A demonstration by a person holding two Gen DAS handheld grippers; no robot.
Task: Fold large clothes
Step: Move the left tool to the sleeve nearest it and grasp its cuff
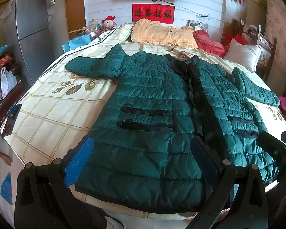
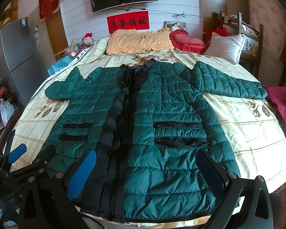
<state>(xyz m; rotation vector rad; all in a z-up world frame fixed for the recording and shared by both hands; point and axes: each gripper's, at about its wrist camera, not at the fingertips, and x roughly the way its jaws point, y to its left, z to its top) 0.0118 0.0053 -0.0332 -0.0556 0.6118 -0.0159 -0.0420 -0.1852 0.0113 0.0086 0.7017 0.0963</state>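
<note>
A dark green quilted jacket (image 1: 152,99) with a black zip placket lies flat and face up on the bed, sleeves spread out, hem toward me. It also shows in the right wrist view (image 2: 162,118). My left gripper (image 1: 143,164) is open and empty, its blue-padded fingers (image 1: 80,162) straddling the jacket's left half near the hem. My right gripper (image 2: 148,173) is open and empty over the jacket's right half near the hem. Its black frame (image 1: 276,148) shows at the right of the left wrist view. The left gripper's frame (image 2: 28,162) shows at the lower left of the right wrist view.
The bed's cream checked floral sheet (image 1: 53,114) carries a yellow pillow (image 1: 162,32), a red cushion (image 1: 207,40) and a white pillow (image 1: 242,55) at the head. A grey fridge (image 1: 30,34) and cluttered shelf stand left. A chair (image 2: 244,43) stands right.
</note>
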